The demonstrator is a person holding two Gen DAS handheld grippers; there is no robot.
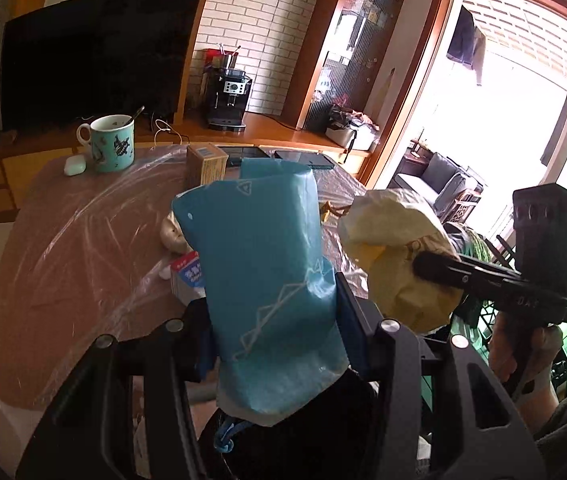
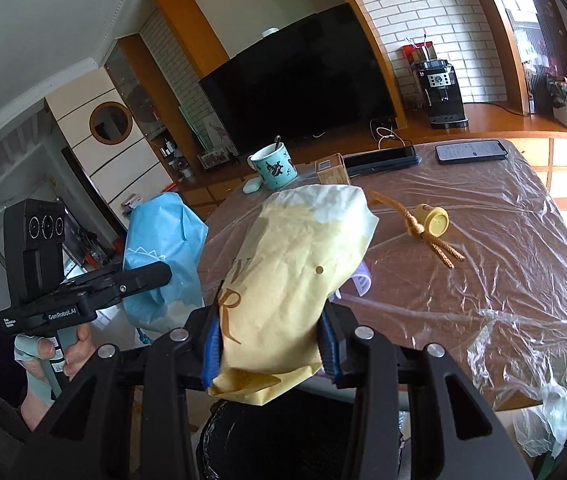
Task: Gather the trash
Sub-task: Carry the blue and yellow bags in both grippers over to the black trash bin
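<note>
My left gripper [image 1: 273, 344] is shut on a crumpled blue paper wrapper [image 1: 259, 264], held above a dark bin opening [image 1: 291, 440] at the table's near edge. My right gripper [image 2: 269, 344] is shut on a crumpled yellow paper bag [image 2: 295, 264], also over the black-lined bin [image 2: 283, 440]. The yellow bag shows in the left wrist view [image 1: 395, 256] to the right of the blue one. The blue wrapper shows in the right wrist view [image 2: 163, 256] to the left.
The table [image 2: 483, 264] is covered with clear plastic film. On it are a teal mug [image 1: 109, 142] with a spoon, a white earbud case [image 1: 74, 165], a small cardboard box [image 1: 206, 163], phones [image 2: 470, 151], a small yellow item with cord [image 2: 433, 222] and a small carton [image 1: 187, 278].
</note>
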